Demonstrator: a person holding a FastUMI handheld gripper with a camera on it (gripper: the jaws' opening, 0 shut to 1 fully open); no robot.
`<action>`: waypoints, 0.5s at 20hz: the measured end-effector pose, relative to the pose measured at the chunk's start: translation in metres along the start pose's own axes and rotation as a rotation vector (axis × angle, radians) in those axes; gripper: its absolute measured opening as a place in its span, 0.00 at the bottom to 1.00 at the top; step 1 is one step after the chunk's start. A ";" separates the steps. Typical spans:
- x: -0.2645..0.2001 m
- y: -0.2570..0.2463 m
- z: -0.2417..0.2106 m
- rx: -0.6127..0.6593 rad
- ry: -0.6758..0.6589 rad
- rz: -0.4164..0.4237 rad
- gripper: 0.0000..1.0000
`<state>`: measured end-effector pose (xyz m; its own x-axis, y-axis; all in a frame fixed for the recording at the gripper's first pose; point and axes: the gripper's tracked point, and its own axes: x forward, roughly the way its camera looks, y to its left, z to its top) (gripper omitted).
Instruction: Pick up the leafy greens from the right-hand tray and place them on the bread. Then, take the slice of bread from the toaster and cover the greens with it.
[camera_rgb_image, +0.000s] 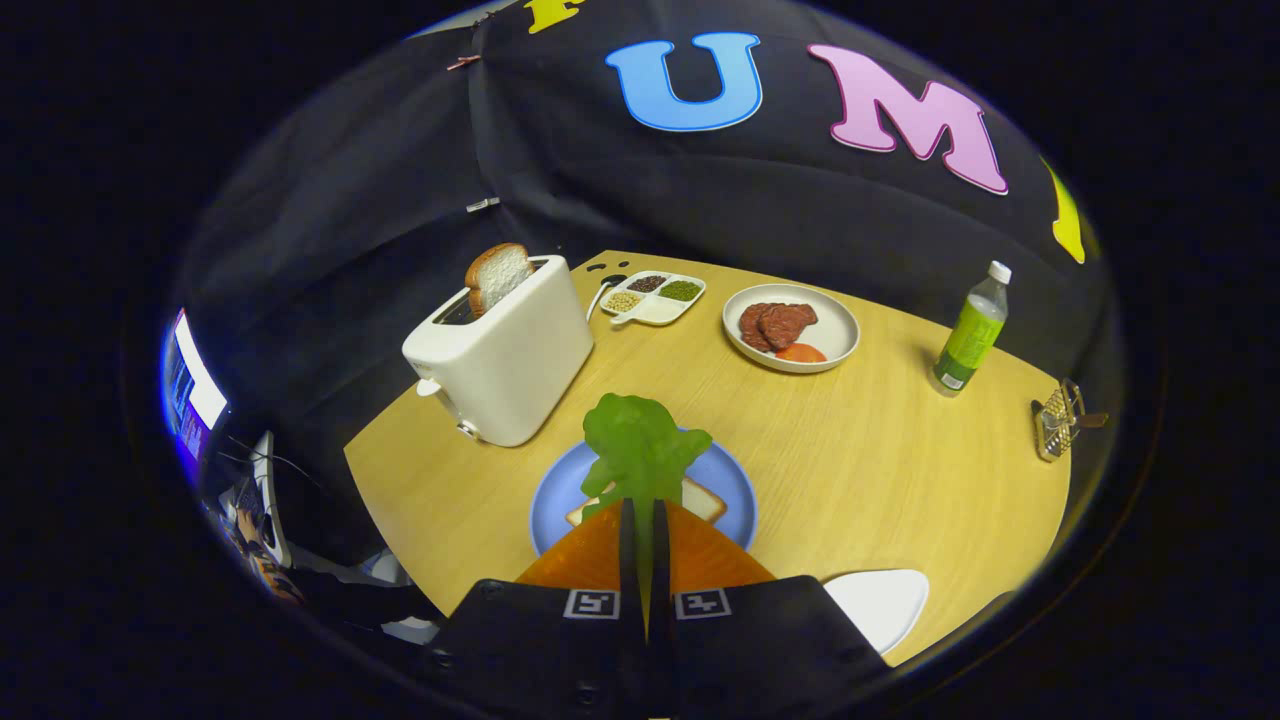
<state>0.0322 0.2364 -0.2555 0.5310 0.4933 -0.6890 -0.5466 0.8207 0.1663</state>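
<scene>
On the desk (850, 470) sit the toaster (505, 355), its bread slice (496, 274) poking up, and the blue plate (560, 490) with bread (705, 497). Over that bread the gripper (642, 515) is clenched on the leafy greens (640, 445); lowering and releasing likely come next.
</scene>
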 end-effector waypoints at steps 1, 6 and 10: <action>0.009 0.002 -0.002 0.014 0.009 0.000 0.05; 0.039 -0.005 -0.017 0.057 0.066 -0.032 0.06; 0.050 -0.013 -0.026 0.056 0.094 -0.074 0.12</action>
<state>0.0489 0.2427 -0.3104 0.5045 0.4038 -0.7632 -0.4700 0.8699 0.1496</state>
